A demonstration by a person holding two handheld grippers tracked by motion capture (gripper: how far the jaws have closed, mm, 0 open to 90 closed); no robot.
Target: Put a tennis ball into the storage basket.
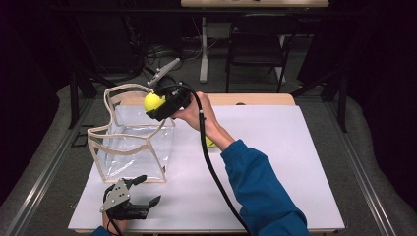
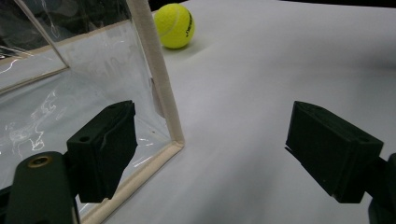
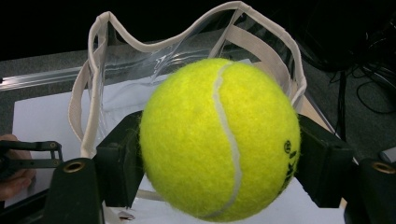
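Right gripper (image 1: 156, 104) clenched on a yellow tennis ball (image 3: 219, 138), one black jaw pressed against each flank; white seam runs down the ball's face, black print at its right edge. Ball held up off the table, above the open rim of the clear bag (image 1: 133, 140), at the bag's far corner. In the right gripper view the bag's cream-trimmed mouth sits just beyond and below the ball. Black cable trails from this gripper back along the blue sleeve (image 1: 260, 187).

Left gripper (image 1: 147, 191) released, jaws standing wide with nothing between them. It rests low on the white table cover (image 1: 275, 162), just near the bag's closest corner. In the left gripper view its left jaw sits in front of the bag's clear wall and cream edging, apparently not touching.

Second tennis ball (image 2: 174, 25) lies on the cover ahead of the left gripper, just beyond the bag's side, under the right forearm in the high view.
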